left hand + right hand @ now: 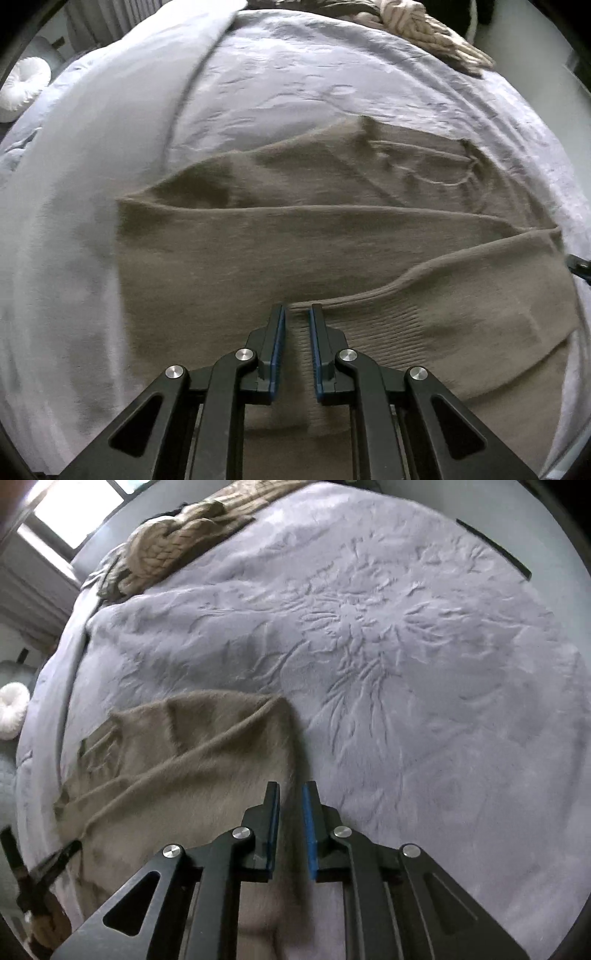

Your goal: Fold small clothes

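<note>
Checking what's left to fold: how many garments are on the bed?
2: a brown sweater spread near the tools, and a striped knit bunched at the bed's far edge; more may be hidden there.

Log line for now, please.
left fingers: shut on hem | right fingers: shut on side edge | sweater: on bed

The brown sweater (pixel 332 258) runs out under the left gripper (pixel 297 310), its near hem cut off by the frame. Beyond the sweater, a striped knit heap (pixel 424 29) is cropped at the top edge. Whether the right gripper (pixel 291 794) pinches the sweater's edge is unclear.
</note>
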The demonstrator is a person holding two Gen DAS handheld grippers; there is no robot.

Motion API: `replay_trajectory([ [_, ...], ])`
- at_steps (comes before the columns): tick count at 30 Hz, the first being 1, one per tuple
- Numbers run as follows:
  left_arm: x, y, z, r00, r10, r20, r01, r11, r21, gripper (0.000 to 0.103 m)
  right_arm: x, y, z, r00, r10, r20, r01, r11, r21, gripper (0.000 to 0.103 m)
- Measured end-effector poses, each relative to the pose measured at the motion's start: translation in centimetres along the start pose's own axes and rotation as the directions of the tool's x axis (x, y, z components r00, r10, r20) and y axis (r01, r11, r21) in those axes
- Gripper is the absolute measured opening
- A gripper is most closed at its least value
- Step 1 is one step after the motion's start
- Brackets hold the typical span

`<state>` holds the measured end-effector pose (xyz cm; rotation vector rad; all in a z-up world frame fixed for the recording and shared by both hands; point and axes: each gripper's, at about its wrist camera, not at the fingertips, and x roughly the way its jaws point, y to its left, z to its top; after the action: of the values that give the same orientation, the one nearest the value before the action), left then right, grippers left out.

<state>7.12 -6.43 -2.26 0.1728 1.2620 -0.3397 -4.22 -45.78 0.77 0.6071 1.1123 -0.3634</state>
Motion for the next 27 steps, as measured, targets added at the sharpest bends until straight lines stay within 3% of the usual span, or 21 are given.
replay_trajectory([
  [6,-2.6,1.4,-0.9,0.998,-0.060,0.006,0.060,0.997,-0.047,0.015,-0.6,2.8,-4.1,0.998,0.038,-0.055,-0.042,0.996,-0.074,0.014],
  [8,-2.9,0.9,-1.5,0.996,-0.084,-0.002,0.084,0.995,-0.045,0.015,-0.2,3.6,-5.1,0.998,0.022,-0.065,-0.029,0.994,-0.107,0.014],
  [12,-1.5,-1.1,-2.2,0.998,-0.053,-0.033,0.053,0.999,-0.013,0.015,1.7,3.6,-6.8,0.994,-0.040,-0.106,0.022,0.987,-0.162,0.014],
  [17,-0.1,0.1,-3.0,0.995,-0.085,-0.053,0.081,0.995,-0.058,0.015,1.4,2.4,-7.3,0.994,-0.003,-0.109,-0.007,0.996,-0.088,0.014],
  [22,-0.8,1.5,-3.4,0.998,-0.022,-0.059,0.019,0.998,-0.058,0.015,0.6,2.7,-7.8,0.994,0.000,-0.114,-0.007,0.998,-0.065,0.015],
  [27,-1.7,2.4,-4.0,0.999,-0.009,-0.053,0.005,0.997,-0.081,0.015,-0.1,3.3,-8.3,0.993,0.022,-0.118,-0.028,0.998,-0.049,0.015],
])
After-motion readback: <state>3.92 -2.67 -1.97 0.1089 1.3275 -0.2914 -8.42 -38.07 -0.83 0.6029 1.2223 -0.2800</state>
